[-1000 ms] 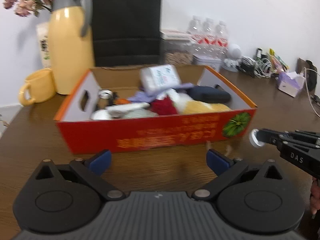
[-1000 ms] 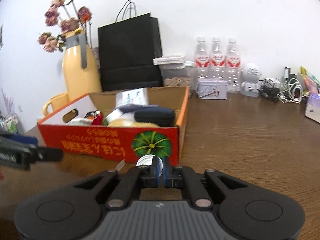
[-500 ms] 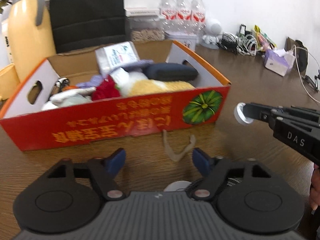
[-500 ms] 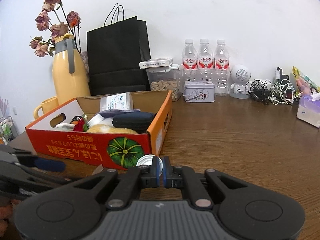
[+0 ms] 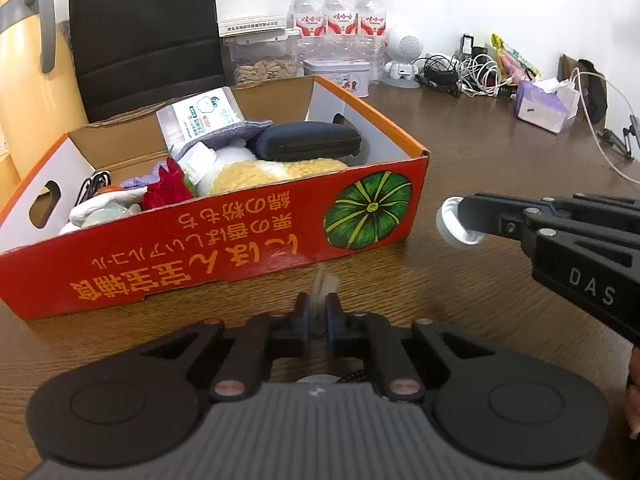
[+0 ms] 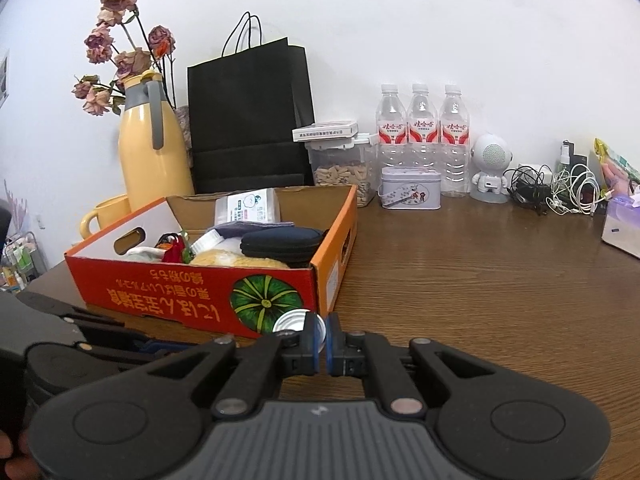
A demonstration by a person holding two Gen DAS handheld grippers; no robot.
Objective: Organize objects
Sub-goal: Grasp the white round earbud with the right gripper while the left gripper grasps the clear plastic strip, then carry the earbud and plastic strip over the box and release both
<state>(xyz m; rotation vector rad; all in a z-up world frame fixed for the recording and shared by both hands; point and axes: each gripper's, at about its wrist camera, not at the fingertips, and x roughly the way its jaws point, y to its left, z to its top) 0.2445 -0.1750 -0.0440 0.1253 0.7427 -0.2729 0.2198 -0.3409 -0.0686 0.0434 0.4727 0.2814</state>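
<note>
A red and orange cardboard box (image 5: 200, 256) with a green pumpkin print sits on the brown wooden table, filled with several things, among them a black case (image 5: 308, 144), a white packet (image 5: 200, 116) and a red item (image 5: 166, 188). In front of the box, my left gripper (image 5: 317, 308) has its jaws closing tight, the pads pressing on a thin pale piece (image 5: 323, 280) that sticks up between them. My right gripper (image 6: 322, 340) is shut on a round white lid (image 6: 294, 322), held just off the box's right front corner. The left wrist view shows that lid (image 5: 454, 224) at the right.
Behind the box (image 6: 160, 284) stand a yellow jug (image 6: 150, 160), a yellow mug (image 6: 106, 210), a black paper bag (image 6: 248, 120), a clear jar (image 6: 344, 168), a tin (image 6: 410, 194) and three water bottles (image 6: 424, 132). A white robot figure (image 6: 490, 168), tangled cables (image 6: 560, 192) and a purple tissue box (image 5: 546, 106) lie right.
My left gripper dropped toward the table in front of the box and went from wide open to shut on the pale piece. The right gripper kept still with its lid.
</note>
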